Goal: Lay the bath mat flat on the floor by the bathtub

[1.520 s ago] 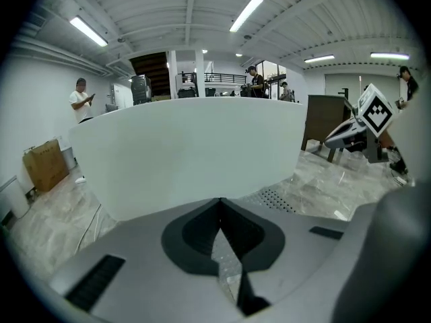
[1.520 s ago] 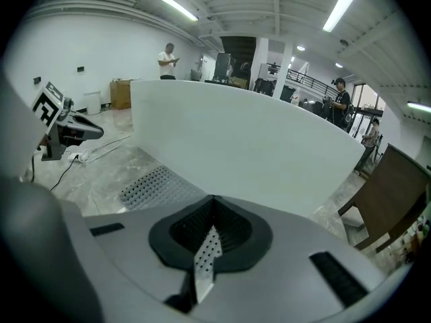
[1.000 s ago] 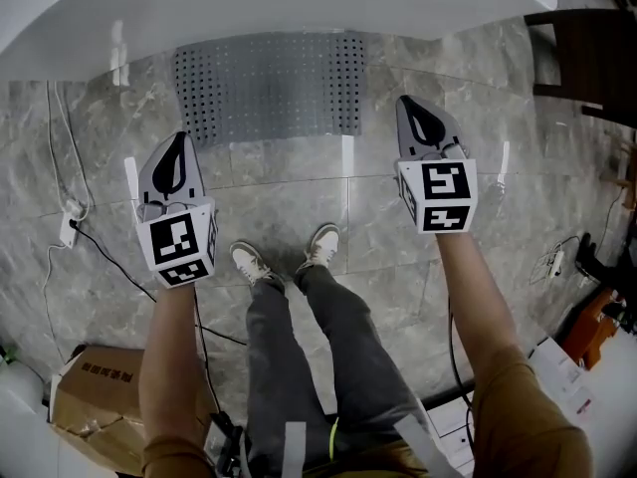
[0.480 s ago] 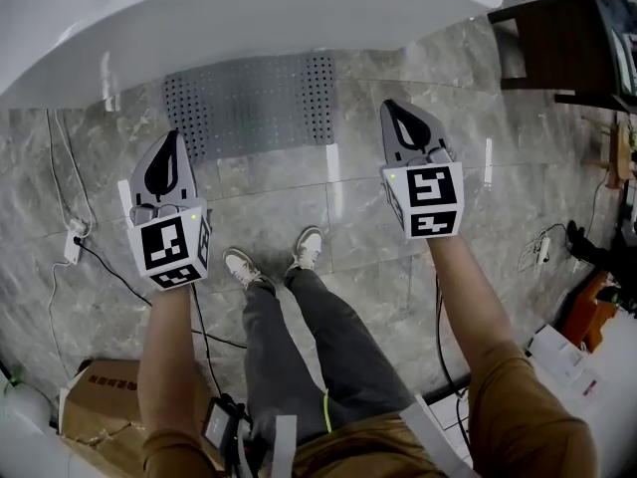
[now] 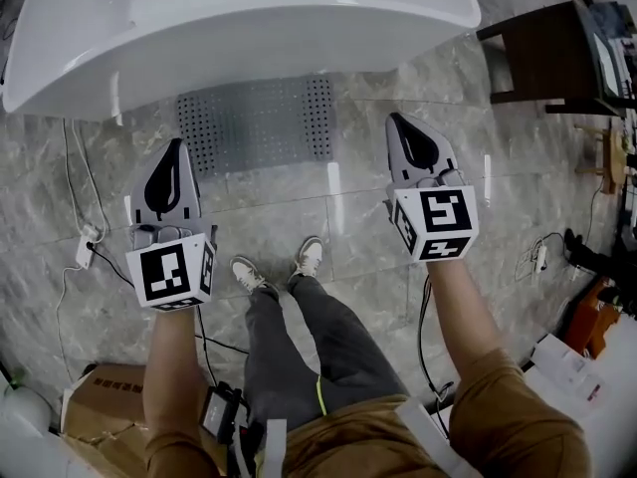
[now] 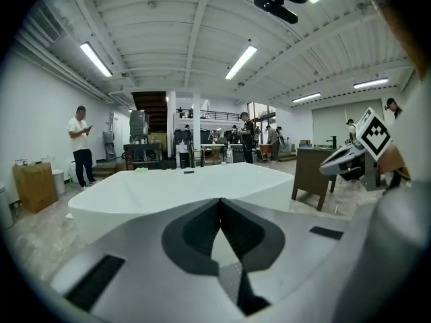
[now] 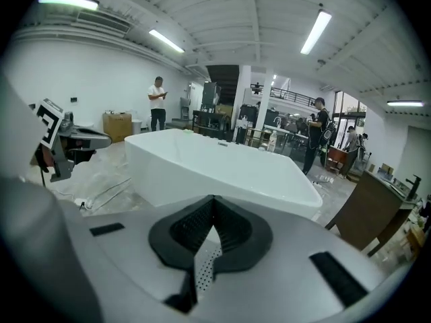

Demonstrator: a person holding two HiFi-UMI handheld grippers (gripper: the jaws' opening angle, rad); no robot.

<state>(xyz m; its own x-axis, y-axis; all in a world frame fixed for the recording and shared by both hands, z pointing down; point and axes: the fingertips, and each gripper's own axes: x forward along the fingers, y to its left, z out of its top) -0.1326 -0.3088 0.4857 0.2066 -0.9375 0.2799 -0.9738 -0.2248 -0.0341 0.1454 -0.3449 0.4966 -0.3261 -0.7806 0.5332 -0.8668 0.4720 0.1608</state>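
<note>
The mat [image 5: 257, 122] lies flat on the floor [image 5: 348, 217], grey and perforated along both ends, with its far edge against the foot of the tub [image 5: 249, 28]. I see no fold or lifted corner in the head view.

The left gripper [image 5: 177, 143] hangs above the floor just off the mat's near left corner. Its fingers [image 6: 195, 231] are closed, tips together, on nothing. The right gripper [image 5: 398, 119] hangs just right of the mat's right edge. Its fingers [image 7: 232, 231] are likewise closed and empty (both gripper views look over the tub rim).

My operator's shoes [image 5: 279, 267] stand on the floor between the grippers, near the mat but clear of it. A dark stool [image 5: 542, 58] stands right of the tub, well apart from the mat.
</note>
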